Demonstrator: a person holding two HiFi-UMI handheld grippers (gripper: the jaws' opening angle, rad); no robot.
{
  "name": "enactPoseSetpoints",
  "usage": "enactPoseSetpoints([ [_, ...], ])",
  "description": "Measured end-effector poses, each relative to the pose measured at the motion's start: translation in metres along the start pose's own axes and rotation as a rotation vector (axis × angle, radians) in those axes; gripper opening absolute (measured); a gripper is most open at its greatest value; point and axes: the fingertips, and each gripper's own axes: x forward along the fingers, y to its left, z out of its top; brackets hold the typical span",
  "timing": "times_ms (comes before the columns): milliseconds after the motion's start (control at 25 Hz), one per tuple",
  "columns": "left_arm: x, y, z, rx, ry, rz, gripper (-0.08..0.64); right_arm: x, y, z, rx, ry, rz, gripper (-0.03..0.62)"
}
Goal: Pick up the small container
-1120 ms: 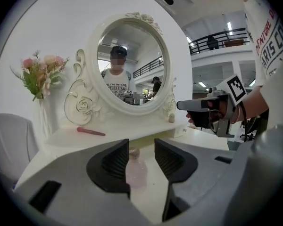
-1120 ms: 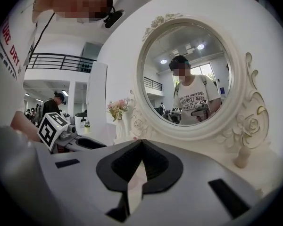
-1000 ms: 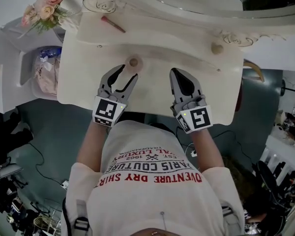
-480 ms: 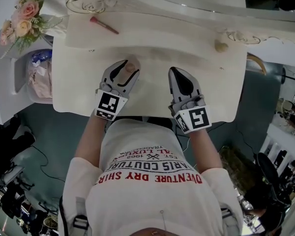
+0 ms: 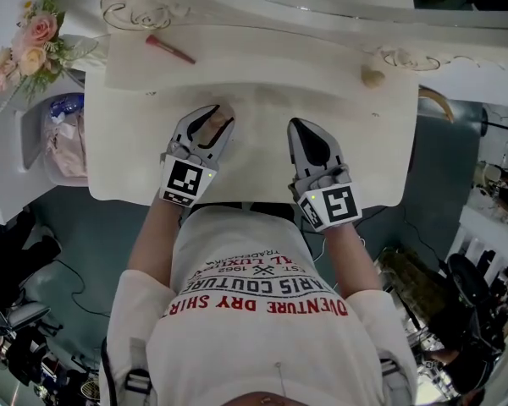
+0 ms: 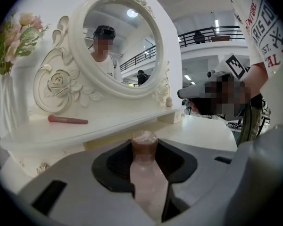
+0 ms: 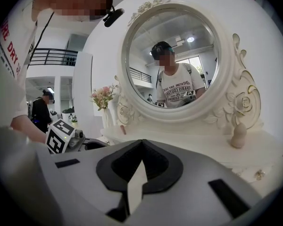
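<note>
The small container (image 6: 145,149) had been taken between the closing jaws of the left gripper (image 5: 212,117), so lifting seemed near. The jaws of the right gripper (image 5: 299,126) were kept together, empty.

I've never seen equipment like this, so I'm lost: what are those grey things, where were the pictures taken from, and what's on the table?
No robot: a person holds a grey two-jaw gripper in each hand. One picture is from a camera on the person's head, looking down; the other two are from cameras on the grippers, looking along their jaws. The white dressing table has an ornate mirror; its shelf holds a pink cosmetic stick and a small beige ornament. The left gripper is closing its jaws on the small container, a pinkish jar between them. The right gripper is shut and empty.
</note>
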Motion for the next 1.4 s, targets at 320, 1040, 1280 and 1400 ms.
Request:
enactPoseSetpoints([
  [320, -0.003, -0.002, 0.006, -0.019, 0.046, 0.009, 0.144, -0.01, 0.001, 0.009, 0.016, -0.019, -0.009, -0.002],
  [1040, -0.089, 0.001, 0.127, 0.064, -0.081, 0.085, 0.144, -0.035, 0.031, 0.078, -0.042, -0.151, -0.049, -0.002],
  [1280, -0.12, 0.005, 0.161, 0.096, -0.156, 0.12, 0.144, -0.039, 0.042, 0.1, -0.067, -0.191, -0.027, -0.002],
  [1400, -0.13, 0.008, 0.169, 0.099, -0.181, 0.135, 0.144, -0.04, 0.046, 0.109, -0.078, -0.208, -0.014, -0.002],
])
